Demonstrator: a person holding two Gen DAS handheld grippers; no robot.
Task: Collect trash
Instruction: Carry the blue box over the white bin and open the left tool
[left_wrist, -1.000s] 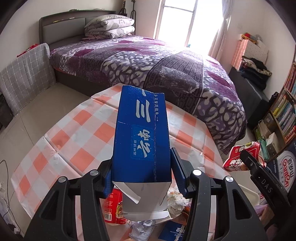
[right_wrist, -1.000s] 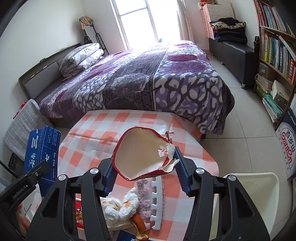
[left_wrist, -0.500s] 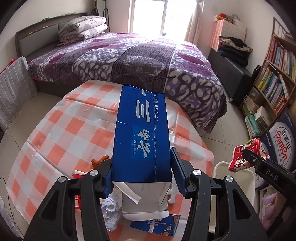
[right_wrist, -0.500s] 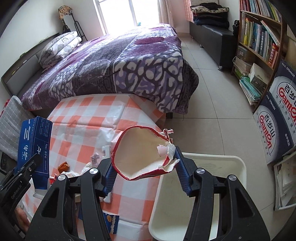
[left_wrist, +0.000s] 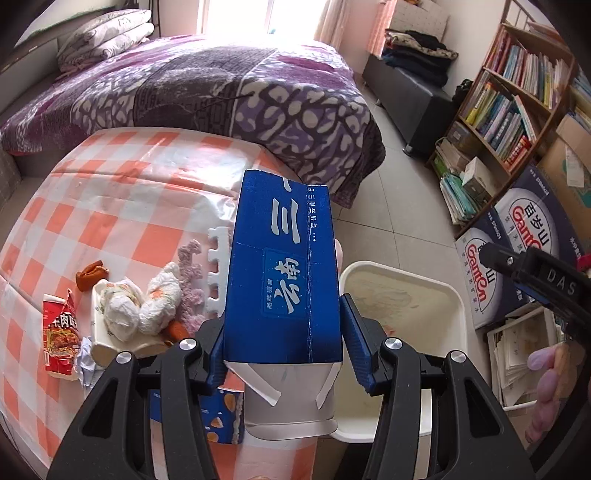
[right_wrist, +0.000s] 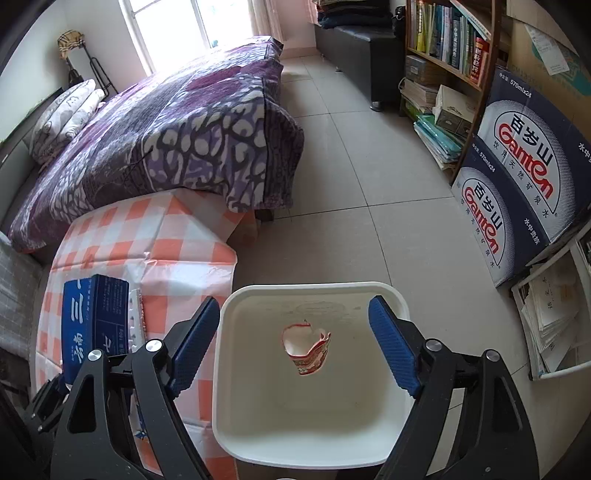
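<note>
**A:** ok so where's the trash at right now? looking at both wrist cams

**B:** right gripper (right_wrist: 295, 338) has its jaws opening, nothing between them. The torn red-and-white cup (right_wrist: 306, 347) sits below, apart from both blue pads (right_wrist: 393, 350), inside the white bin (right_wrist: 225, 369). Can't tell if it's mid-air or already lying on the bottom. It reads as centered between the 2 fingers though.

**A:** and the left one?

**B:** left gripper (left_wrist: 282, 349) is pinching the blue carton (left_wrist: 284, 266). Both pads press on its lower end, 1 per side, and the box sticks out forward past the fingertips, with its white bottom flaps hanging open toward the camera. In the left view it's over the table edge, right next to the bin (left_wrist: 456, 295).

**A:** other stuff left on the table?

**B:** yep, on the orange-checked tablecloth (left_wrist: 122, 206): crumpled tissues (left_wrist: 142, 304) piled in a pale container, a red noodle wrapper (left_wrist: 61, 338), an orange scrap (left_wrist: 92, 269), a white toothed foam strip (left_wrist: 218, 273) beside a purple one (left_wrist: 190, 266), plus a blue snack pack (left_wrist: 218, 417) under the gripper. All of it is left of the carton and away from the pads.

**A:** bin's on the floor?

**B:** looks like it, snug against the table corner, with the purple bed (right_wrist: 177, 136) beyond.
</note>
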